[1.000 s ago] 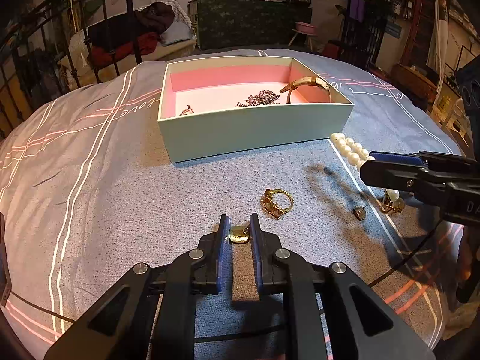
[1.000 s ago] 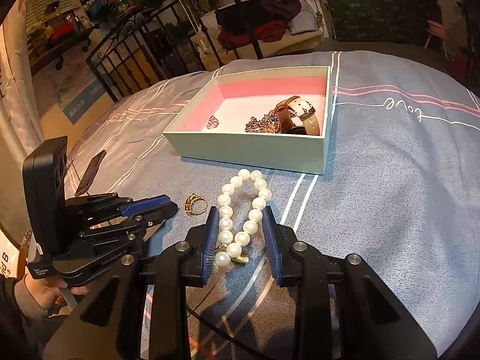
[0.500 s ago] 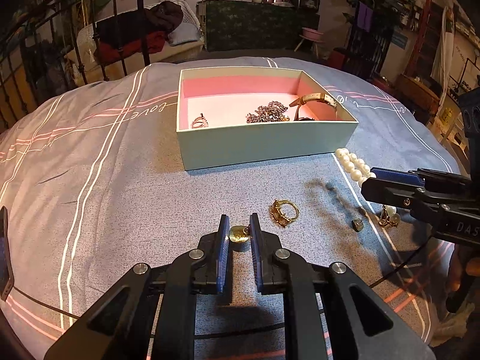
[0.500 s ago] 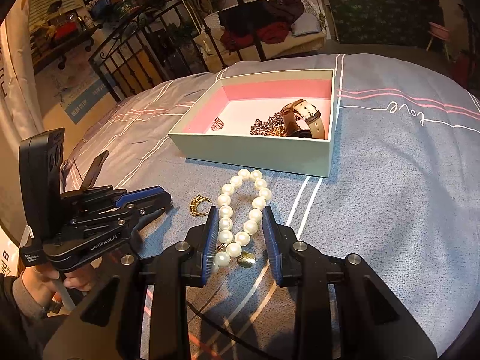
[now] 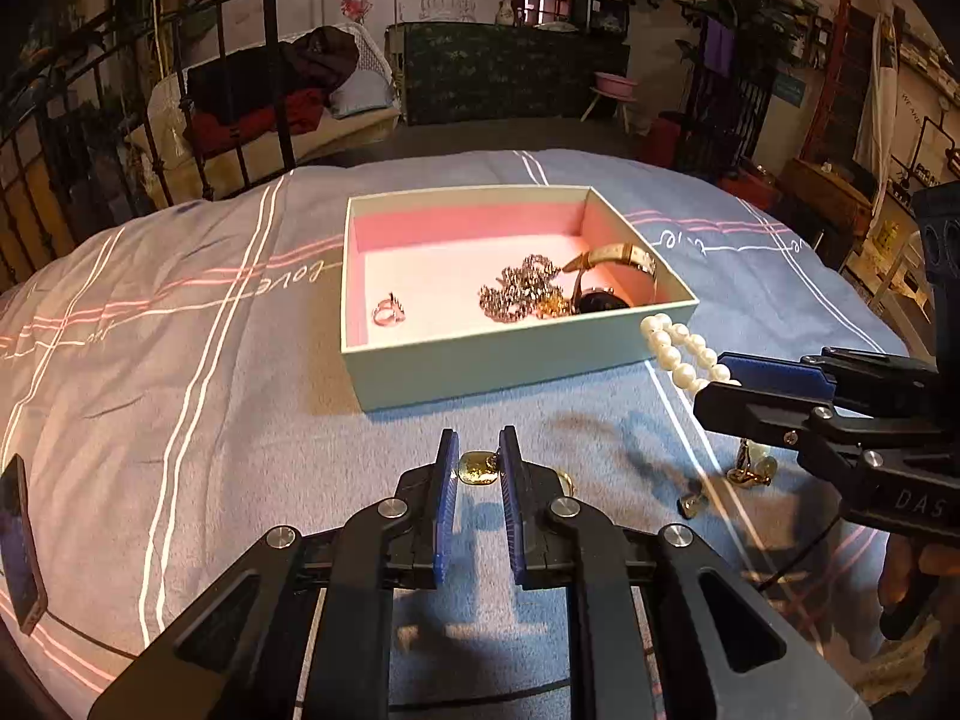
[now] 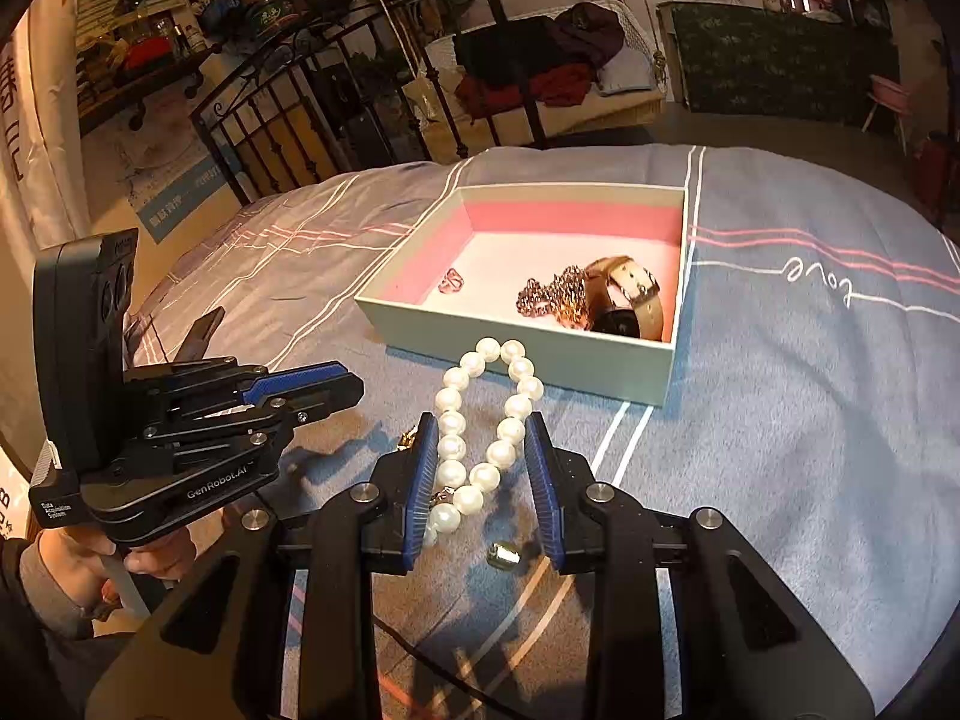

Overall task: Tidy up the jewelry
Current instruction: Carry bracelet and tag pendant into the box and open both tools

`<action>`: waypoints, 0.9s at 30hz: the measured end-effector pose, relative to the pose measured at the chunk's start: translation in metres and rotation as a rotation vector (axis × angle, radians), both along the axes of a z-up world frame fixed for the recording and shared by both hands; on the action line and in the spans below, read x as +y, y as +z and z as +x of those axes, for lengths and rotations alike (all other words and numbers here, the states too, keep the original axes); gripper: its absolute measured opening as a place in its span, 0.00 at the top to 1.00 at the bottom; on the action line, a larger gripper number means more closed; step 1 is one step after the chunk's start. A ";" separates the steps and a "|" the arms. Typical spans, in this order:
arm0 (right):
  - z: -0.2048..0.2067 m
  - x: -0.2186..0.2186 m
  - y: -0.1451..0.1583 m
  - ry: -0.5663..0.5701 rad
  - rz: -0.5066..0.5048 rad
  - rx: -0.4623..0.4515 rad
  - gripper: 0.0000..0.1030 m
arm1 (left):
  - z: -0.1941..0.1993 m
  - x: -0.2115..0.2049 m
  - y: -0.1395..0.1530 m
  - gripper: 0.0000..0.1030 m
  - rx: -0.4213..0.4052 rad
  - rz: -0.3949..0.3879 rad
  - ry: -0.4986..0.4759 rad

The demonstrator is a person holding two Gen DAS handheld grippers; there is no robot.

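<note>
Only the left wrist view shows the left gripper (image 5: 478, 468) clamped on a small gold piece (image 5: 477, 468) short of the box (image 5: 516, 360). "GenRobot.AI" is readable on it in the right view, where the right gripper (image 6: 483, 465) straddles the pearl bracelet (image 6: 483, 420); whether its pads press the beads is unclear.

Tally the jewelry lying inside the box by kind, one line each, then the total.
Ring: 1
Chain necklace: 1
Wristwatch with a tan strap: 1
Total inside the box: 3
</note>
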State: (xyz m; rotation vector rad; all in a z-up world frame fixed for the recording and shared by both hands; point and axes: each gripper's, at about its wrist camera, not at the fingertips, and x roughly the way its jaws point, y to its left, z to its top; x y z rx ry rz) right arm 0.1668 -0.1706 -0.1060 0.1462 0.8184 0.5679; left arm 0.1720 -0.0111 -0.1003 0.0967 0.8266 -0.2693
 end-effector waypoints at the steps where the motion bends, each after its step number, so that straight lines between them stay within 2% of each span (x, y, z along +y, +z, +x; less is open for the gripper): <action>1: 0.003 0.001 0.005 0.001 -0.005 -0.015 0.70 | 0.004 -0.002 0.006 0.87 -0.016 0.004 -0.001; 7: 0.032 0.005 0.036 -0.014 -0.037 -0.100 0.70 | 0.041 -0.008 0.037 0.87 -0.080 0.002 0.018; 11: 0.066 0.007 0.047 -0.047 -0.075 -0.113 0.70 | 0.076 -0.007 0.048 0.87 -0.034 -0.063 0.036; 17: 0.104 0.012 0.044 -0.073 -0.131 -0.079 0.70 | 0.103 -0.011 0.049 0.87 -0.006 -0.070 0.075; 27: 0.114 0.020 0.025 -0.055 -0.183 -0.042 0.70 | 0.116 -0.007 0.036 0.87 0.049 -0.073 0.109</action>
